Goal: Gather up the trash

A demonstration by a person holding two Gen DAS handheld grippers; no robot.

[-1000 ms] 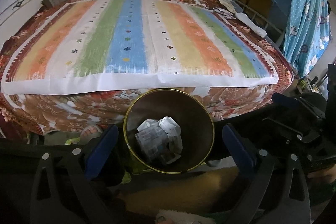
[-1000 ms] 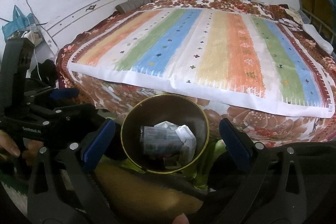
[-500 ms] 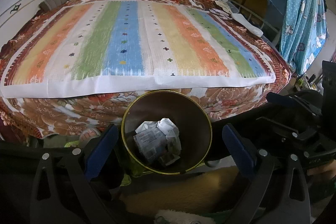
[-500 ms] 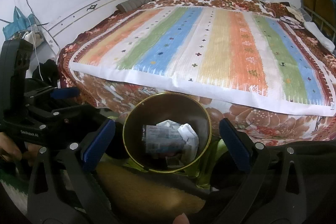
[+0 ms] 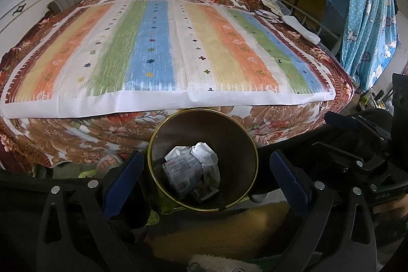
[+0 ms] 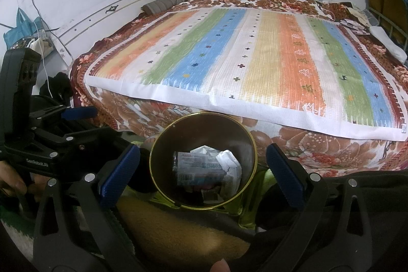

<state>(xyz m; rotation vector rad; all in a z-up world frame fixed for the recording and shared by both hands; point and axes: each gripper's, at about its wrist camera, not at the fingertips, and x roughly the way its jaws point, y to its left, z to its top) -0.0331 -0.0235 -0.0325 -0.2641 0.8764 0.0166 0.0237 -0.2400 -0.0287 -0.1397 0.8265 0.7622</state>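
A round brown bin with a gold rim (image 5: 251, 142) (image 6: 251, 142) stands on the floor at the foot of the bed. Inside lie crumpled white paper (image 5: 206, 154) (image 6: 227, 159) and a printed wrapper (image 5: 182, 171) (image 6: 199, 167). My left gripper (image 5: 204, 175) is open and empty, its blue pads (image 5: 122, 177) on either side of the bin, above it. My right gripper (image 6: 202, 172) is open and empty too, its pads (image 6: 285, 175) likewise flanking the bin. Each gripper shows at the edge of the other's view: the right one (image 5: 362, 144), the left one (image 6: 51, 137).
A bed with a striped mat (image 5: 163, 50) (image 6: 255, 63) over a floral blanket (image 5: 76, 134) fills the far side. Small items (image 5: 270, 13) lie at its far right corner. Blue curtain (image 5: 369, 17) and hanging clothes right. A bare foot in a sandal (image 5: 108, 162) is beside the bin.
Both cameras have tilted up slightly, so the bed and the wall show more. The bin and the open grippers keep the same relation.
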